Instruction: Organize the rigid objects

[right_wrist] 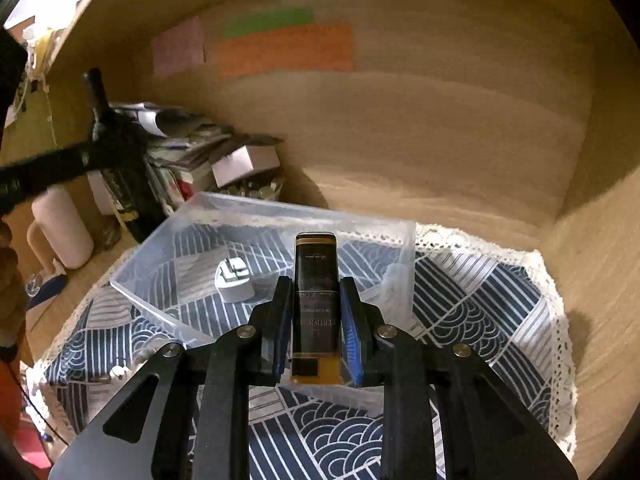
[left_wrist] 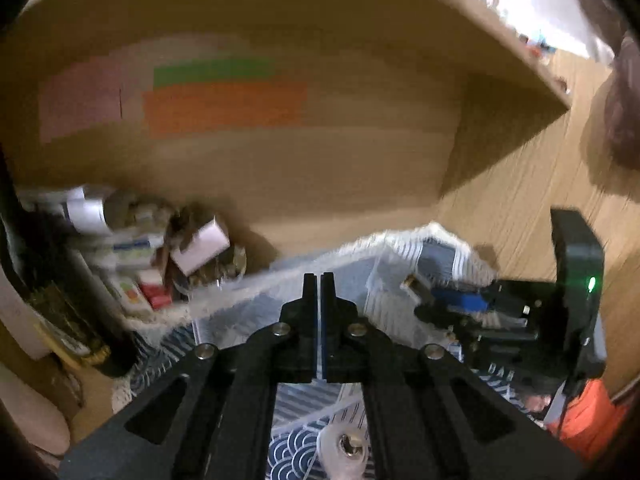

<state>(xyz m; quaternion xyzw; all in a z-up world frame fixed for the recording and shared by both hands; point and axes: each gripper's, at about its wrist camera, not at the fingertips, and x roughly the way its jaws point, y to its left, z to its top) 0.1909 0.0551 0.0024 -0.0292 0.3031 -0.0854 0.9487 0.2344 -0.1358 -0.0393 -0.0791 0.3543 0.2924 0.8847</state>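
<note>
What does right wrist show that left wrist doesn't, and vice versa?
Right wrist only: the right gripper shut on a dark box above the clear plastic bin, and a white plug adapter lying in the bin.

Left wrist only: the left gripper shut on nothing, and the right gripper seen from the side.

Both: the orange paper and green paper on the wooden back panel, the patterned blue cloth, and the clutter pile in the left corner with its white box.

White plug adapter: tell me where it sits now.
In the right wrist view, the white plug adapter lies inside the clear plastic bin, left of the dark box gripped by the right gripper.
</note>
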